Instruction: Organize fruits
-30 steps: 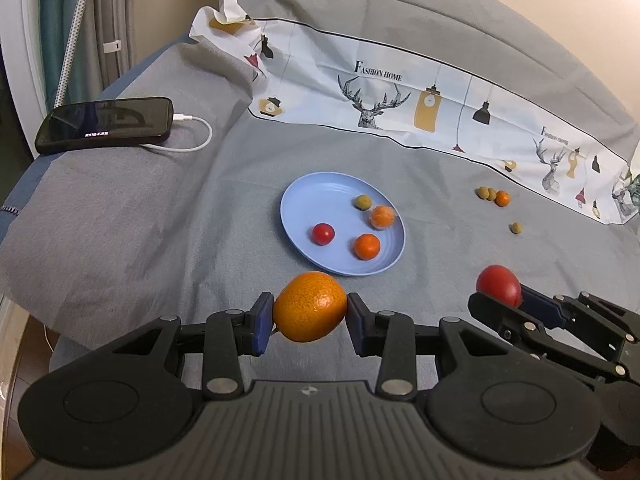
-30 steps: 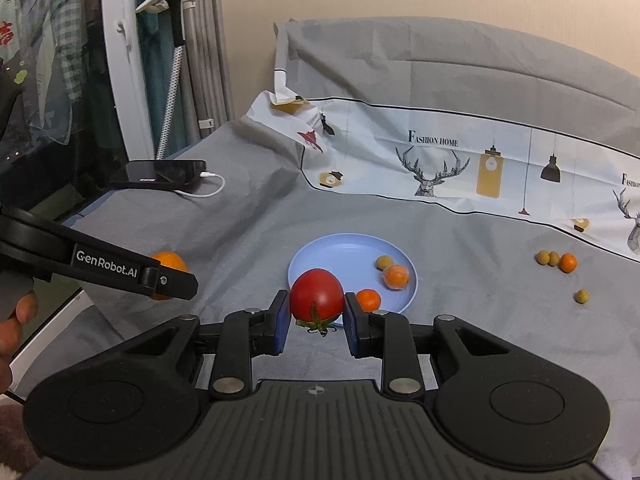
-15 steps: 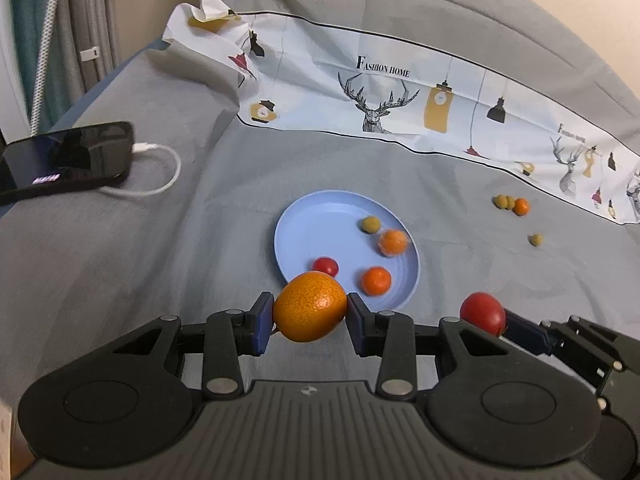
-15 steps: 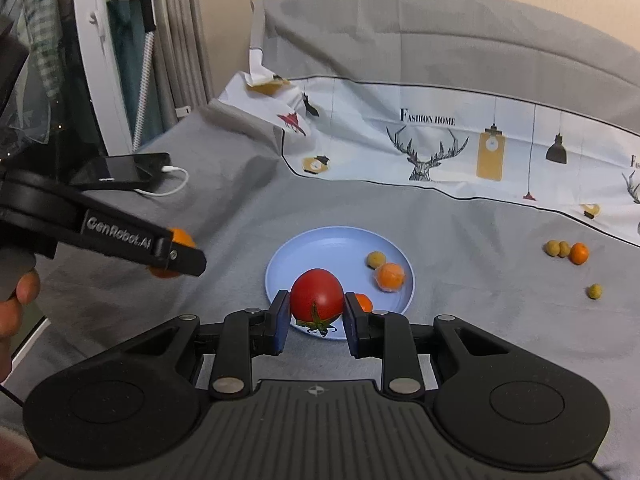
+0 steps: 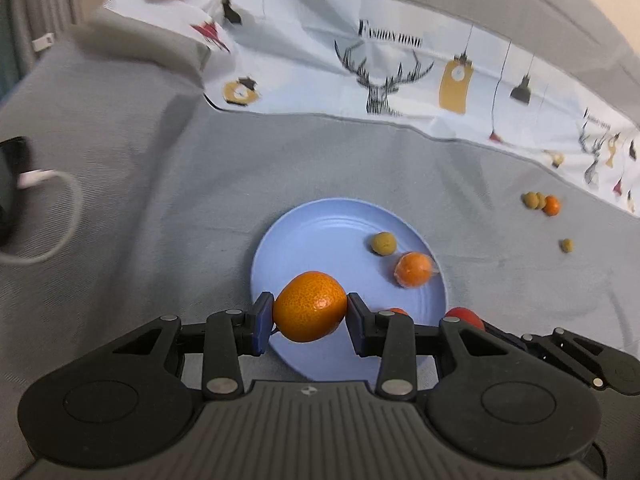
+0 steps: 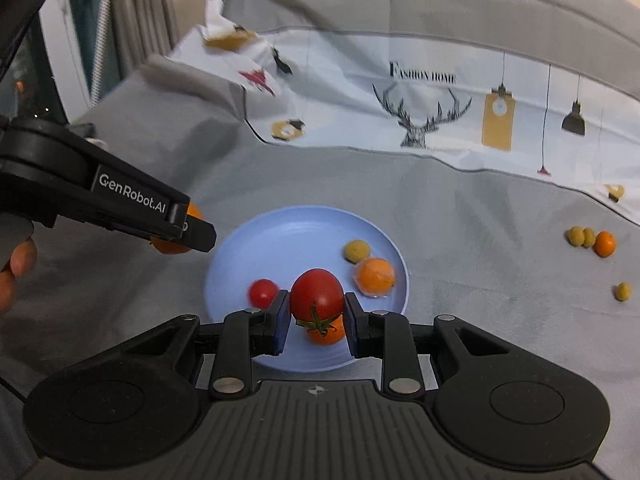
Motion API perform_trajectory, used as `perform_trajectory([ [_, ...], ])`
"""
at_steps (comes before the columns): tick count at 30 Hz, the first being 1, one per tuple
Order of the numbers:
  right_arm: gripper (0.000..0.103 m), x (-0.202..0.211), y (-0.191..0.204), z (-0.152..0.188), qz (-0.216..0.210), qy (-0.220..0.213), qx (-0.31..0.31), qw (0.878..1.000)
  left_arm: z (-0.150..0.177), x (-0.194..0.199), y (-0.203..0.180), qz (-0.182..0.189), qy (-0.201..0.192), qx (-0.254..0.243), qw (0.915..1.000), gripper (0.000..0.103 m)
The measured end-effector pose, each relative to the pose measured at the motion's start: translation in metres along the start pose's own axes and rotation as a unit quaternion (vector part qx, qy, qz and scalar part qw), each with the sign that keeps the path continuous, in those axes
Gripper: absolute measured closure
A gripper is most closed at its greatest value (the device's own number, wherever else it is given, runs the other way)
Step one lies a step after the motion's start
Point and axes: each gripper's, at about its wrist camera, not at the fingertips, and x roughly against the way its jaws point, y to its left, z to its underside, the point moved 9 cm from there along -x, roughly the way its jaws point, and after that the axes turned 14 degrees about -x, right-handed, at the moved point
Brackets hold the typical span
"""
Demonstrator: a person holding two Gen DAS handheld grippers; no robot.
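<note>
over the blue plate (image 6: 304, 224), tomato (image 6: 317, 294) gripped, stem end toward camera

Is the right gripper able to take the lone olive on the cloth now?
Probably not yet: the right gripper is shut on a tomato. The path to the olive looks free otherwise.

Orange mandarin (image 5: 311, 306), red tomato (image 6: 317, 295) — pale-blue plate (image 6: 288, 236) (grey cloth (image 6: 460, 208), deer-print strip (image 6: 424, 116)).
</note>
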Motion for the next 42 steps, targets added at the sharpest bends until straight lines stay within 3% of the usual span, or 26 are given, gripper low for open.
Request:
perform_trajectory([
  [9, 0.073, -0.05, -0.012, -0.003, 0.013, 0.02, 0.01, 1.0, -0.01, -0.053, 0.002, -0.015, 0.031, -0.013, 0.9993, 0.058],
  [10, 0.073, -0.052, -0.012, -0.004, 0.008, 0.02, 0.011, 1.0, -0.012, -0.053, 0.003, -0.017, 0.028, -0.014, 0.9994, 0.046],
  [11, 0.073, -0.055, -0.01, -0.005, 0.004, 0.021, 0.012, 1.0, -0.014, -0.051, 0.004, -0.018, 0.023, -0.015, 0.9995, 0.023],
  [12, 0.071, -0.056, -0.009, -0.007, 0.002, 0.021, 0.013, 1.0, -0.017, -0.047, 0.004, -0.02, 0.013, -0.012, 0.9996, 0.012],
  [13, 0.061, -0.057, -0.009, -0.008, 0.002, 0.021, 0.012, 1.0, -0.019, -0.04, 0.005, -0.025, -0.004, -0.008, 0.9997, 0.001],
  [14, 0.042, -0.056, -0.009, -0.009, 0.005, 0.021, 0.01, 1.0, -0.021, -0.032, 0.005, -0.027, -0.017, -0.009, 0.9994, 0.0],
  [16, 0.02, -0.048, -0.01, -0.011, 0.012, 0.015, -0.001, 1.0, -0.021, -0.021, 0.0, -0.026, -0.021, -0.023, 0.9992, 0.0],
  [24, 0.012, 0.012, -0.007, 0.015, 0.012, 0.022, 0.013, 1.0, 0.029, 0.042, -0.016, -0.019, -0.019, -0.019, 0.9995, 0.0],
  [29, 0.005, 0.06, -0.002, 0.032, 0.016, 0.027, -0.011, 0.999, 0.061, 0.087, -0.017, -0.035, -0.025, -0.017, 0.9989, 0.0],
  [42, 0.001, 0.157, 0.021, 0.048, -0.006, -0.046, -0.019, 0.999, 0.099, 0.172, -0.028, -0.06, -0.078, -0.009, 0.9951, 0.0],
])
